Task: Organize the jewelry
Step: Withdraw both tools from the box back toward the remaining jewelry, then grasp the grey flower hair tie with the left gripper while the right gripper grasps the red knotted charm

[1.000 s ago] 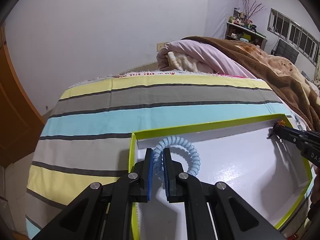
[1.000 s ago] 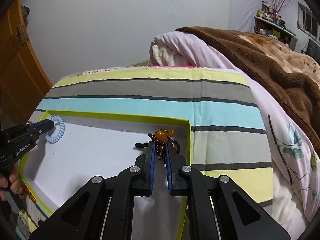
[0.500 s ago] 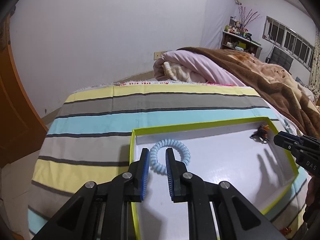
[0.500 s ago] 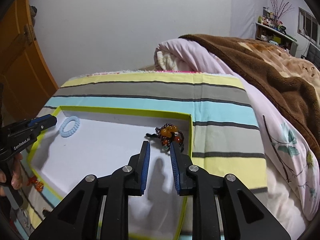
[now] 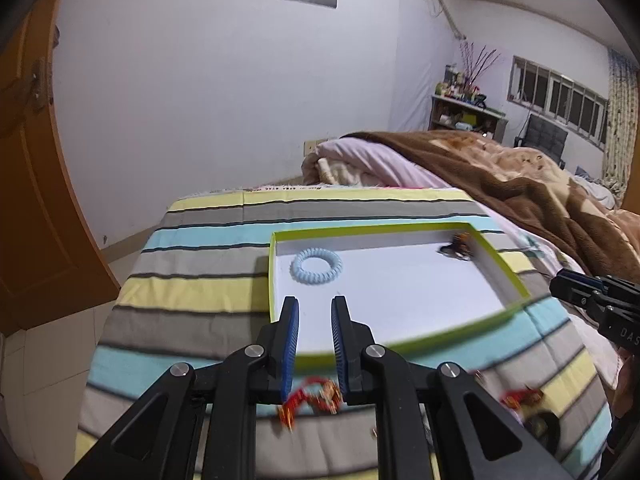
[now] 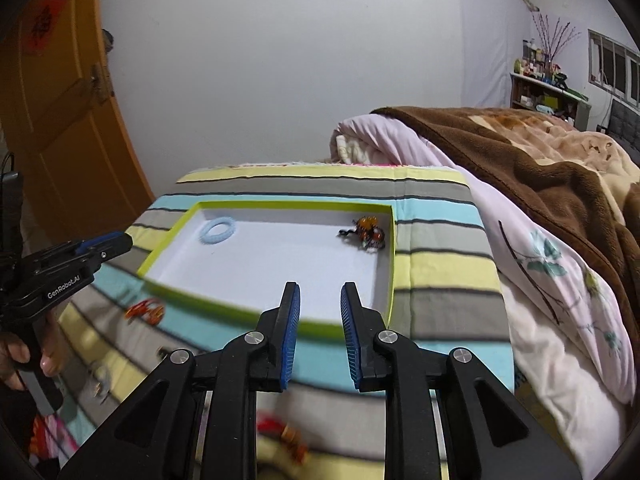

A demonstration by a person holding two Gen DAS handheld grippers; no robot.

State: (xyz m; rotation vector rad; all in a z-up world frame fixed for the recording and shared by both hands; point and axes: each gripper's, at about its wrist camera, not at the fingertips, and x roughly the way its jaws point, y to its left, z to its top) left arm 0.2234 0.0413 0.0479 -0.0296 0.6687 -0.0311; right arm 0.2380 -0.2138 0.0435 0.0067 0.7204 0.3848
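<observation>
Tray (image 5: 516,307): blue coil ring (image 5: 316,266) at 10 o'clock, amber bead bracelet (image 6: 369,233) at 2 o'clock. Left gripper (image 5: 314,322), right gripper (image 6: 319,309): fingers released, empty, pitched down at tray's 6 o'clock edge.

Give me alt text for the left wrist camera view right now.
The open, empty left gripper hovers over the near edge of a green-rimmed white tray on a striped bedspread. In the tray lie a pale blue coil bracelet and a dark beaded piece; red trinkets lie outside.
</observation>
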